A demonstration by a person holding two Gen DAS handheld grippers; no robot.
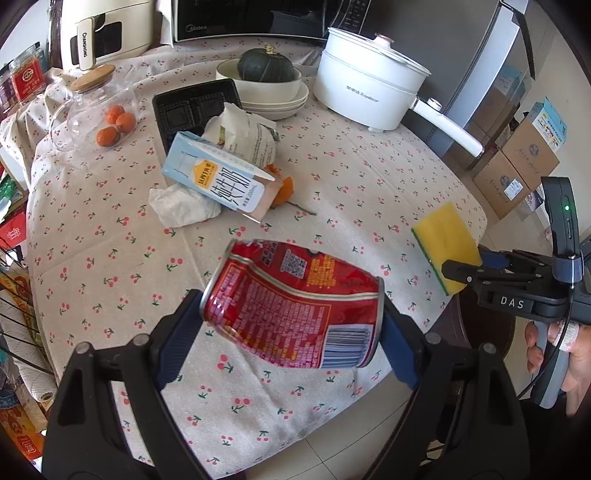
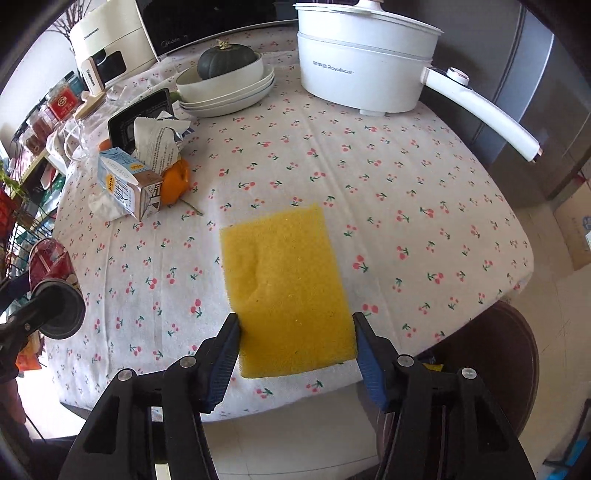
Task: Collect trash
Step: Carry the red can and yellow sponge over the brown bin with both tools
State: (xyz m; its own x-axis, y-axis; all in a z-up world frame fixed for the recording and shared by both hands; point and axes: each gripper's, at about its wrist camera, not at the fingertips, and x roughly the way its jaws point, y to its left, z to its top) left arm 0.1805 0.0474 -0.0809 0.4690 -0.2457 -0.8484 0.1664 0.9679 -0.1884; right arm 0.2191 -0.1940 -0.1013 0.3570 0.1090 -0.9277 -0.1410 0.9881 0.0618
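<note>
My left gripper is shut on a dented red can, held sideways above the near part of the cherry-print table. My right gripper is shut on a yellow sponge, held over the table's near right edge; the sponge also shows in the left wrist view. A pile of trash lies at the middle left: a blue milk carton, a crumpled tissue, a crumpled paper wrapper, orange peel and a black plastic tray.
A white electric pot with a long handle, stacked bowls holding a green squash, a glass jar with small oranges, a microwave and a cream-coloured appliance stand at the back. Cardboard boxes sit on the floor at right.
</note>
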